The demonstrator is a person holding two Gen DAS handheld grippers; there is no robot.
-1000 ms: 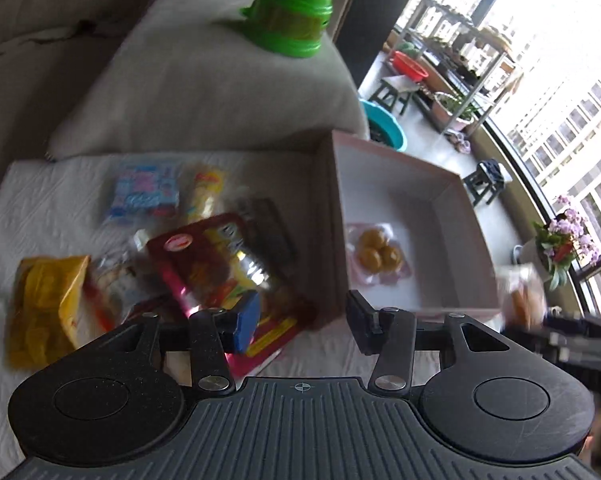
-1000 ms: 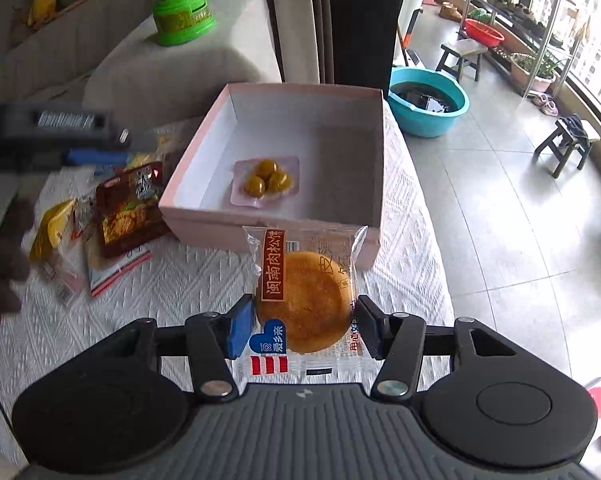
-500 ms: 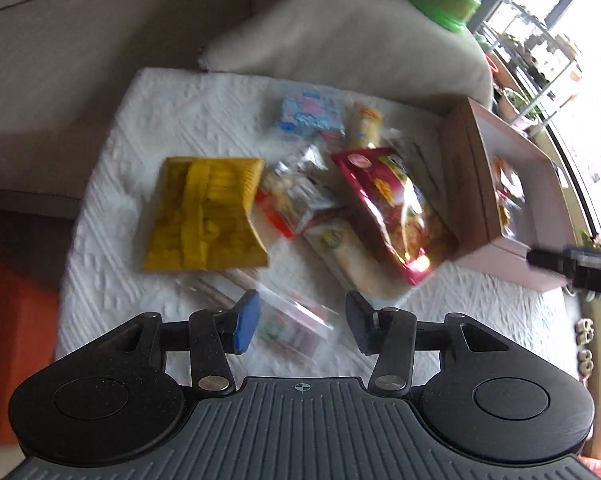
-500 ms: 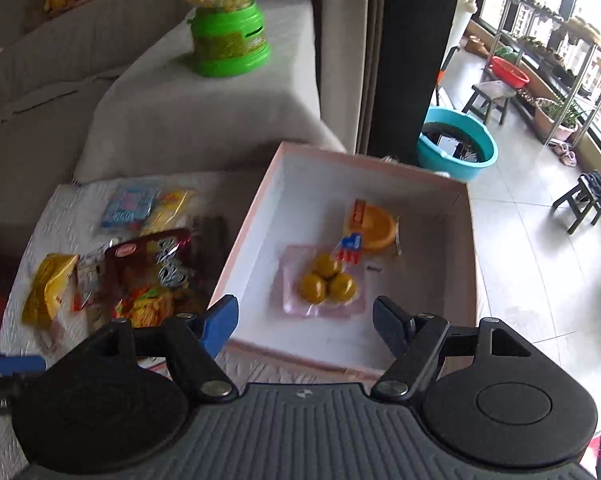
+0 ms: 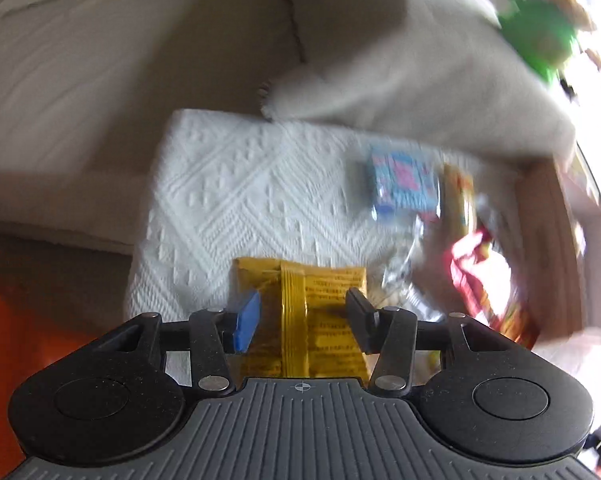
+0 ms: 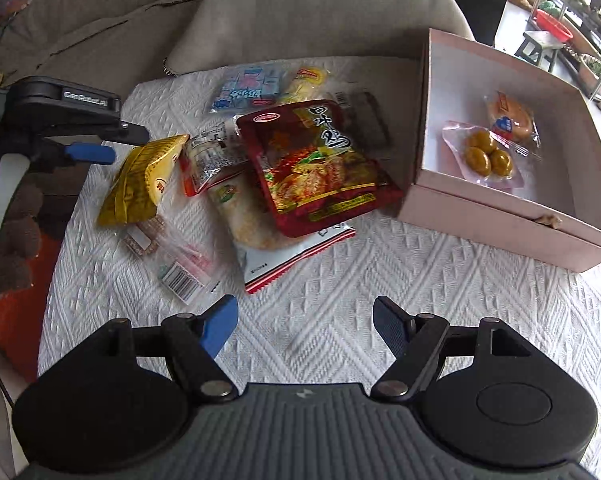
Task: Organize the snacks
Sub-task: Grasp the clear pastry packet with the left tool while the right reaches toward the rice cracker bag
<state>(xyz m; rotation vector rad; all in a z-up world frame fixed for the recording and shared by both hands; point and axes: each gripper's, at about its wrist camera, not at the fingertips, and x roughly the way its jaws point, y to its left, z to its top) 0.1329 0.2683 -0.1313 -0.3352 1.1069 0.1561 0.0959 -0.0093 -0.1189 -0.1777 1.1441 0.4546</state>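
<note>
On the woven white cloth (image 6: 380, 280), crinkly packets lie beside our pink cardboard box (image 6: 500, 220), where the round cake (image 6: 508, 116) dropped a second ago now rests. Our right claw (image 6: 304, 324) has just spread, empty. Our left claw (image 5: 302, 316), open, has slid over the glossy yellow packet (image 5: 320, 292).

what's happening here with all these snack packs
A person with a gripper in each hand is sorting snacks into a pink box. Two packs are already inside: a round cake and a pack of yellow balls. The rest lie heaped on the white cloth. The left gripper is open over the yellow pack, not yet gripping it. The right gripper is open and empty above bare cloth.
</note>
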